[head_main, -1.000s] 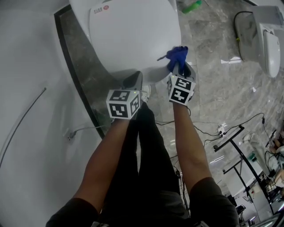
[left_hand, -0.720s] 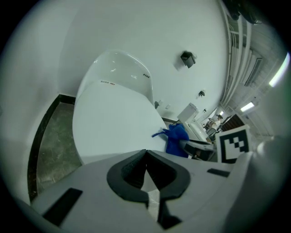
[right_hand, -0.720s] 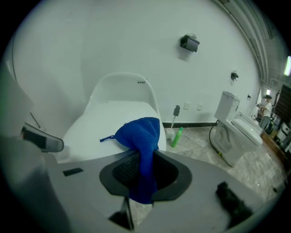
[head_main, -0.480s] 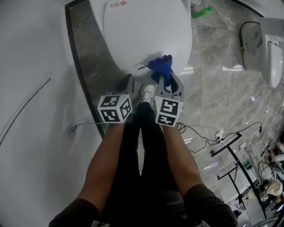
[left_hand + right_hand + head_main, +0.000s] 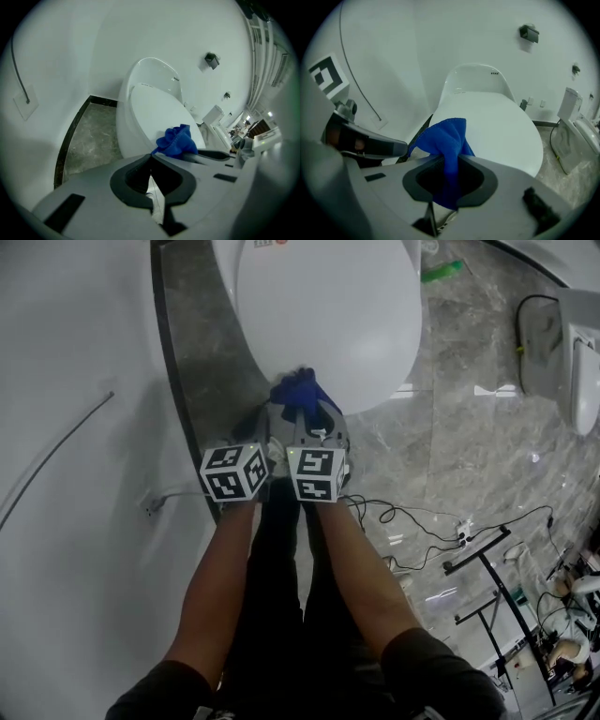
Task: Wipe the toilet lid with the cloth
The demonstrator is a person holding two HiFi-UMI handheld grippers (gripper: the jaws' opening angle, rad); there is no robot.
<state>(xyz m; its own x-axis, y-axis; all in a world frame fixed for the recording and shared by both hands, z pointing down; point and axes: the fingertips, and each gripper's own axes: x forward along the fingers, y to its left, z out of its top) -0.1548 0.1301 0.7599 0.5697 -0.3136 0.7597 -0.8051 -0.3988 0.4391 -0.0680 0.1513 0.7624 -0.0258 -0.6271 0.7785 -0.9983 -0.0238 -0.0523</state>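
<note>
The white toilet lid (image 5: 328, 315) is down, filling the top of the head view. A blue cloth (image 5: 298, 390) lies bunched against the lid's front-left rim. My right gripper (image 5: 305, 413) is shut on it. In the right gripper view the cloth (image 5: 445, 140) hangs pinched between the jaws of the right gripper (image 5: 451, 161), in front of the lid (image 5: 497, 122). My left gripper (image 5: 255, 427) hovers just left of the right one, off the lid's edge. In its own view the left gripper (image 5: 151, 157) is shut with nothing in it; the cloth (image 5: 177, 140) shows to its right.
A dark stone strip (image 5: 197, 362) runs along the white wall to the left of the toilet. On the marble floor lie a green bottle (image 5: 441, 271), loose cables (image 5: 412, 521) and a black metal stand (image 5: 487, 559). Another white fixture (image 5: 581, 352) stands at the right edge.
Both grippers have swept left along the lid's front rim, taking the cloth from the right side to the front-left. The two grippers have drawn closer together.
</note>
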